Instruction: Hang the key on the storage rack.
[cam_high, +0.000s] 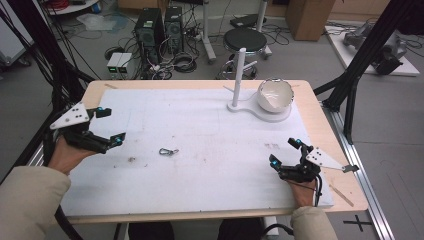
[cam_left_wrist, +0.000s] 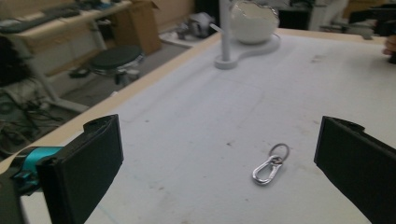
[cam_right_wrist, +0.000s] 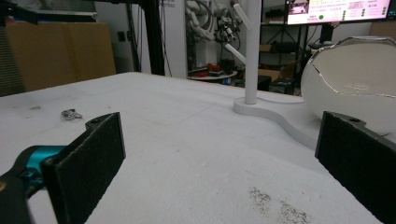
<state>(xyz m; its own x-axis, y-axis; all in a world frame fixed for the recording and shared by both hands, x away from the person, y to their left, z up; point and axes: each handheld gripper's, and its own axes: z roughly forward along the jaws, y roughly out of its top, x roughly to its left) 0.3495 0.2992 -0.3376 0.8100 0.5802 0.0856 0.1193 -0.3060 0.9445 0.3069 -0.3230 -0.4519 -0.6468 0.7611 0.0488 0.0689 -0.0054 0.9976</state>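
Setting: a wooden table (cam_high: 320, 107) covered by a white mat (cam_high: 200, 145); one person works from the near side, a gripper in each hand.
Work in hand: judged to be the pick-up of the small metal carabiner clip (cam_high: 168, 151), the thing the left jaws look toward.
Carabiner clip: one; it lies flat and untouched on the mat, left of centre, with a small ring at one end (cam_left_wrist: 279, 150). In the left gripper view it rests ahead of the jaws and nearer the right-hand one, well apart from both.
Left gripper (cam_high: 111, 125): jaws wide apart, holding nothing; it hovers at the mat's left edge, angled toward the clip, which suits an approach from the side.
Right gripper (cam_high: 285, 151): jaws likewise spread and empty; it sits near the mat's right front corner, facing the stand, probably kept clear to leave the left hand room.
Stand: one white post (cam_high: 239, 75) on a flat white base (cam_high: 260, 112), at the far right of the mat; short pegs project from the post.
Bowl: one white egg-shaped bowl (cam_high: 274, 95) with a jagged rim, seated on the same base just beside the post, a likely place to drop or hang the clip.
Count: two grippers, one clip, one stand, one bowl.
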